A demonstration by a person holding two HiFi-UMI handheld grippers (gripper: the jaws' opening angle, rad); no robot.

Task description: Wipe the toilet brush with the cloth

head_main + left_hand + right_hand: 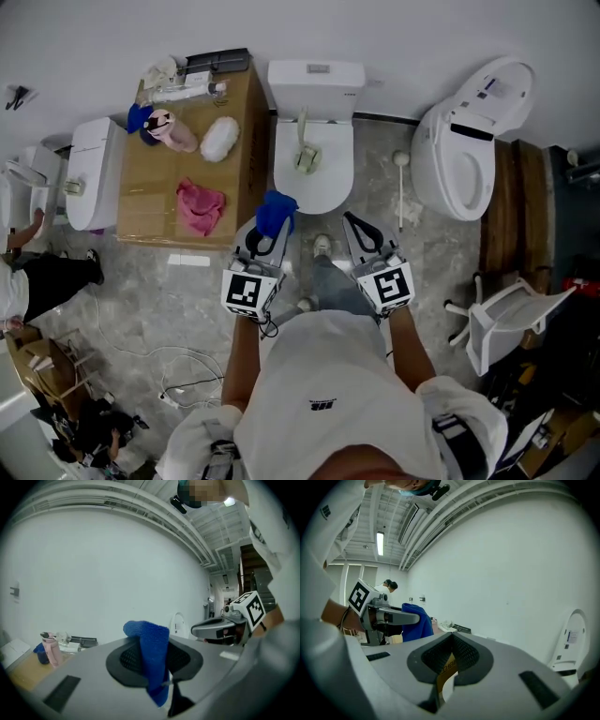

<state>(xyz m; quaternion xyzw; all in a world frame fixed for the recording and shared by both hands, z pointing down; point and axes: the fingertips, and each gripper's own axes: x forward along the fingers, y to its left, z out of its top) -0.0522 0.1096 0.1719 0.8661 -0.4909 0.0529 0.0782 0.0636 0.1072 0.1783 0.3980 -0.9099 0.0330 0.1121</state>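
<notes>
A person in a white shirt is standing on the grey marble floor (178, 300), facing three toilets along the wall, with a tool in each hand held out level in front.

The left hand-held gripper (265, 239) is clamping a blue cloth (277, 211). Its dark pads are pressing on the fabric from both sides, and the cloth is folding over the tips and hanging down. The right hand-held gripper (354, 225) is carrying nothing, with its pad tips drawn together to a point. The two are being held side by side, apart, just short of the middle toilet (314, 192).

The toilet brush (305, 155) is lying on that toilet's closed lid, at the middle of it. Its handle is running toward the back edge and the cistern (316, 86). Neither tool is touching it.

To the left, a big cardboard box (150, 202) is standing between the middle toilet and the left one. A pink cloth (200, 206) is lying near its front edge, a white fluffy bundle (219, 138) is sitting by its right edge, and a pink bottle (169, 129) is lying toward its back left corner. On the floor between the middle and right toilets, a white stick with a round end (400, 187) is lying lengthwise. The right toilet (445, 169) is standing with its lid raised.
</notes>
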